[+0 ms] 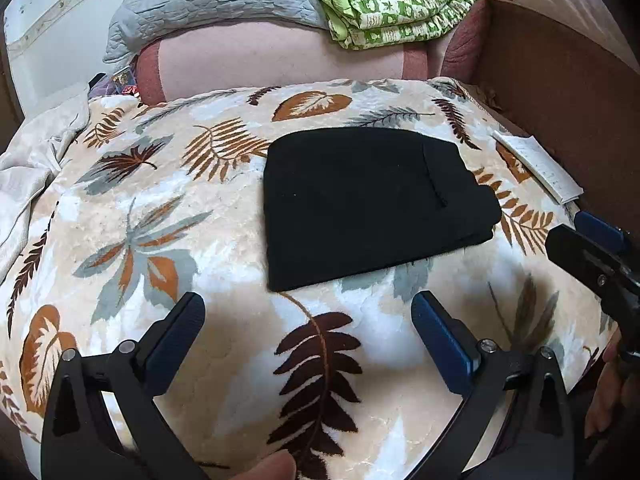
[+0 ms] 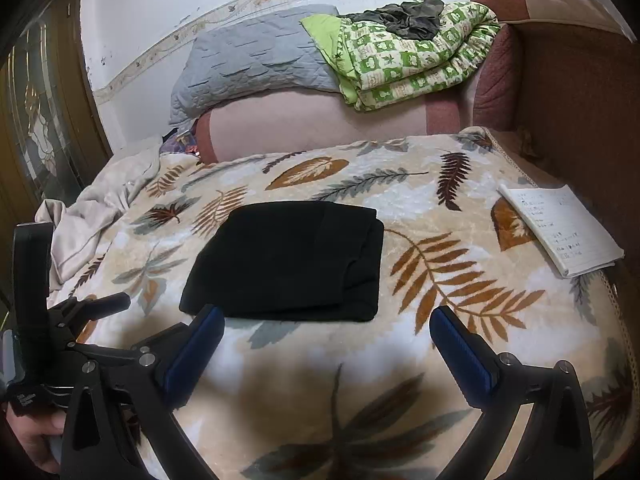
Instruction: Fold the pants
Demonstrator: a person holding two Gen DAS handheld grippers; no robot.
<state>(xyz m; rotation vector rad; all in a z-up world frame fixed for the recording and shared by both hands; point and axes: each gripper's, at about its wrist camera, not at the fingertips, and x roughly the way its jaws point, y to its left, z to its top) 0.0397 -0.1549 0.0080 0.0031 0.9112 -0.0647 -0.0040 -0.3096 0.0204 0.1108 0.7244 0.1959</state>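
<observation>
The black pants lie folded into a compact rectangle on the leaf-patterned blanket; in the right wrist view the pants show stacked layers at their right edge. My left gripper hovers open just in front of the bundle, touching nothing. My right gripper is open too, its left fingertip over the near edge of the pants, nothing held. The right gripper's body shows at the right edge of the left wrist view, and the left gripper's body at the left edge of the right wrist view.
A white notepad lies on the blanket to the right of the pants. Behind are a pink bolster, a grey quilt and a green checked quilt. A brown sofa arm rises on the right; crumpled beige cloth lies left.
</observation>
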